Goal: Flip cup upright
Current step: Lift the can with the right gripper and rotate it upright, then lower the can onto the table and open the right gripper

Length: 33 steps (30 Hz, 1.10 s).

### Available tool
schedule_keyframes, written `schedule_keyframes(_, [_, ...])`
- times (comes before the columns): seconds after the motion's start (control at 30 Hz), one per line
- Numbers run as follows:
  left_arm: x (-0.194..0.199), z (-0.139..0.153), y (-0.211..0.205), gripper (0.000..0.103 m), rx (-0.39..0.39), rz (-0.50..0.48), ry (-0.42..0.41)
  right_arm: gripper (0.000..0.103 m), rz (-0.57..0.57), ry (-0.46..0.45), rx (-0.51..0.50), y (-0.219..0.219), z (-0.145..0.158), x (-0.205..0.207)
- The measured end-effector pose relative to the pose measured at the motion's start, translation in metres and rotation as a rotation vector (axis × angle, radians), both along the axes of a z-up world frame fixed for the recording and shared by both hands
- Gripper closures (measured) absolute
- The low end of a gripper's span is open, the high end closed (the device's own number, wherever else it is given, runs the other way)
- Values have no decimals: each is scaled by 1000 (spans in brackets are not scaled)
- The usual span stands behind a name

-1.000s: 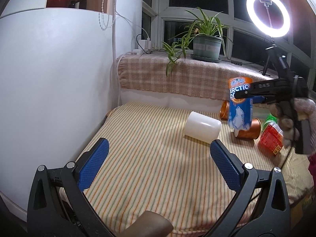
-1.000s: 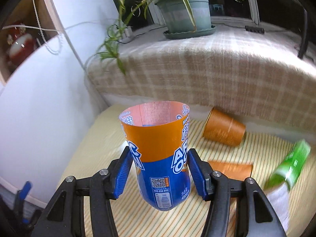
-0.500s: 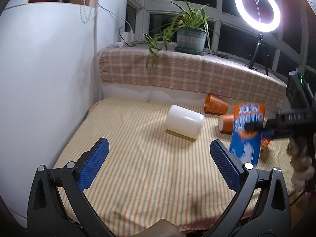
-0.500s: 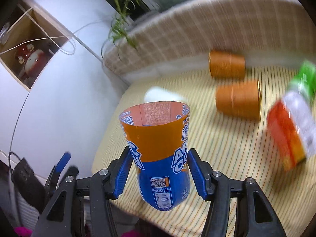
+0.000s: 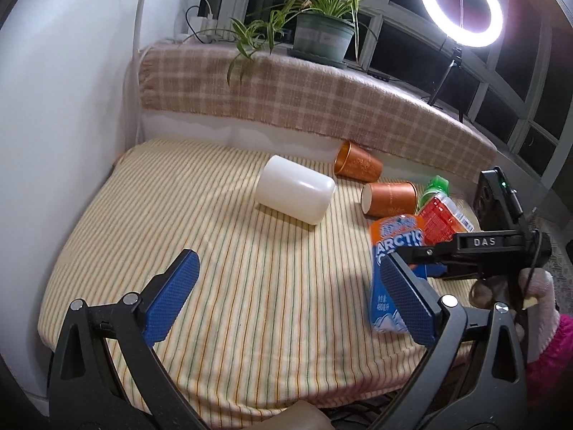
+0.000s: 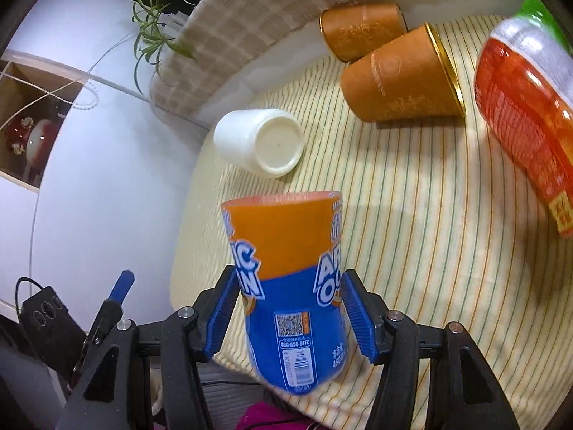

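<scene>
Half-hidden cup [image 5: 394, 251] in right tongs [image 6: 290, 308] — base blurred

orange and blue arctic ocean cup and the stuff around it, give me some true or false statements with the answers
1. The right gripper is shut on the orange and blue printed paper cup, open end up. True.
2. The left gripper holds the white plastic cup. False: it is open and holds nothing; the white cup lies on its side on the striped cloth.
3. Both brown paper cups with gold rims stand upright. False: both lie on their sides.
4. The red-labelled bottle with the green cap lies beside a brown cup. True.
5. The potted spider plant stands on the striped cloth. False: it stands on the checked ledge behind.
</scene>
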<state>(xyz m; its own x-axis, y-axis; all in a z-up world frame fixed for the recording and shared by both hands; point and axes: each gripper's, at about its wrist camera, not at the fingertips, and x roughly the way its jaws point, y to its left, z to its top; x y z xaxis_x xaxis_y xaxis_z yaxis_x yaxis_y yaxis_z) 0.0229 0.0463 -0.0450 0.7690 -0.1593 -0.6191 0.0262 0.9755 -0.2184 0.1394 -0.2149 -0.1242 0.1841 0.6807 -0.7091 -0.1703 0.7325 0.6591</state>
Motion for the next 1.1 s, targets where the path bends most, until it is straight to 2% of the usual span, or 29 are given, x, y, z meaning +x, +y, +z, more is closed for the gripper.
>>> schedule_keyframes(0.23, [10, -7, -1, 1, -24, -22, 34, 39, -32, -5, -6, 0, -6, 10])
schedule_keyframes(0.33, [16, -10, -4, 7, -43, -42, 57, 37, -38, -14, -7, -1, -7, 13])
schedule_keyframes(0.4, [22, -12, -6, 8, -64, -58, 76, 34, -39, -23, -8, -3, -6, 13])
schedule_keyframes(0.47, [27, -13, -9, 8, -82, -73, 90, 25, -39, -41, -7, -5, -2, 12])
schedule_keyframes(0.57, [38, -15, -13, 8, -106, -88, 110, 23, -47, -61, 0, -11, 4, 8])
schedule_keyframes(0.73, [63, -22, -24, 8, -199, -160, 191, 23, -83, -145, -45, -26, 21, -14])
schedule_keyframes(0.97, [101, -40, -42, 8, -321, -221, 311, 19, -171, -280, -165, -51, 41, -60])
schedule_keyframes(1.1, [120, -52, -51, 8, -374, -245, 373, 19, -222, -302, -195, -70, 46, -80])
